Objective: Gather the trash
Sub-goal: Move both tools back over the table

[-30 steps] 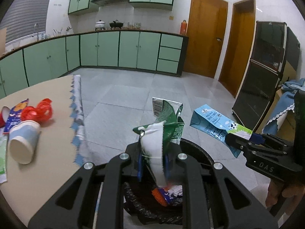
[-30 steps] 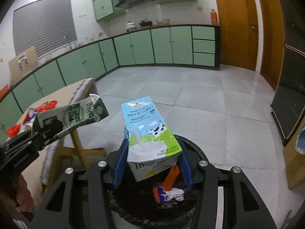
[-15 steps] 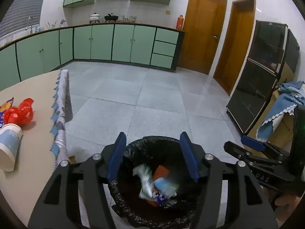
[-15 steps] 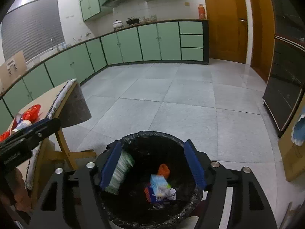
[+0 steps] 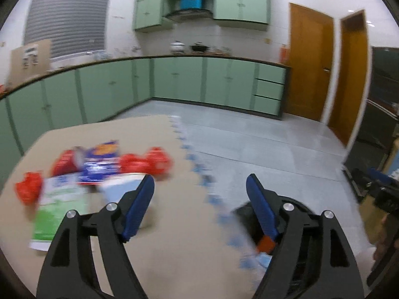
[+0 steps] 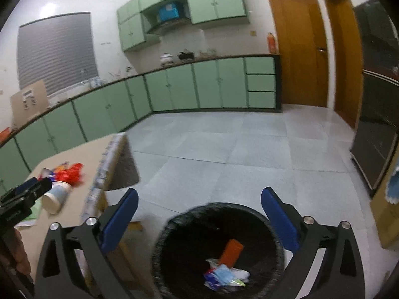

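My left gripper [image 5: 199, 199] is open and empty above the right edge of the table [image 5: 174, 224]. On the table lie a white paper cup [image 5: 122, 189], red crumpled wrappers [image 5: 147, 162], a blue snack packet [image 5: 102, 164] and a green-white packet [image 5: 57, 209]; the view is blurred. My right gripper [image 6: 198, 214] is open and empty above the black-lined bin [image 6: 217, 254], which holds an orange item [image 6: 232, 251] and other trash. The cup also shows in the right wrist view [image 6: 56, 195].
Green cabinets [image 6: 174, 87] line the far wall. Two brown doors [image 6: 299, 49] stand at the right, with a dark cabinet [image 6: 376, 129] beside them. Grey tiled floor [image 6: 237, 149] lies beyond the bin. The bin stands just right of the table edge [image 5: 212, 199].
Both cartons dropped into the bin as the jaws opened. Since then the left gripper has swung left and up over the table; the right gripper has lifted and tilted up a little.
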Motion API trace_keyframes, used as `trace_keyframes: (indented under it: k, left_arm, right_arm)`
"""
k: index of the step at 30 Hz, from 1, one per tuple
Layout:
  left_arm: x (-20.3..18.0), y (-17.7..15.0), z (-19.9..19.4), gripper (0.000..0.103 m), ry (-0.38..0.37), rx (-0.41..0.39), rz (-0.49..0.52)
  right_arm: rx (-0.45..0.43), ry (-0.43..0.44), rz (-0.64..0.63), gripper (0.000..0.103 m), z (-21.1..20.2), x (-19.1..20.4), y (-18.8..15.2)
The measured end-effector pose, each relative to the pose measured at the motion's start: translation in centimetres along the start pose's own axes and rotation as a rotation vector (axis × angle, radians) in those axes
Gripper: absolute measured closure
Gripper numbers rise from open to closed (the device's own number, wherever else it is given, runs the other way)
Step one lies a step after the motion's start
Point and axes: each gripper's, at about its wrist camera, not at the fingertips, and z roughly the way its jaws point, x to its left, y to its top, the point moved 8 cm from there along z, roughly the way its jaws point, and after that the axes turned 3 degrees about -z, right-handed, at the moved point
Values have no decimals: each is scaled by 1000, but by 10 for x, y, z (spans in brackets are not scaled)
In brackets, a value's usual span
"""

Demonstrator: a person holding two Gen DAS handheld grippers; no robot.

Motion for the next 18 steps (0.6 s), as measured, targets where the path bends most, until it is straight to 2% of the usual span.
trace_keyframes:
  k: [6, 12, 18]
  left_arm:
    - [75, 2, -23, 26, 165, -20, -35]
    - [152, -3, -37, 26, 319, -4, -60]
    - [201, -18, -39, 26, 375, 45, -94]
  right_arm:
    - [-21, 101, -45, 6, 12, 76, 8]
    - [-12, 206, -101, 6, 32, 159, 3]
    - [21, 258, -155, 6, 52, 218, -7]
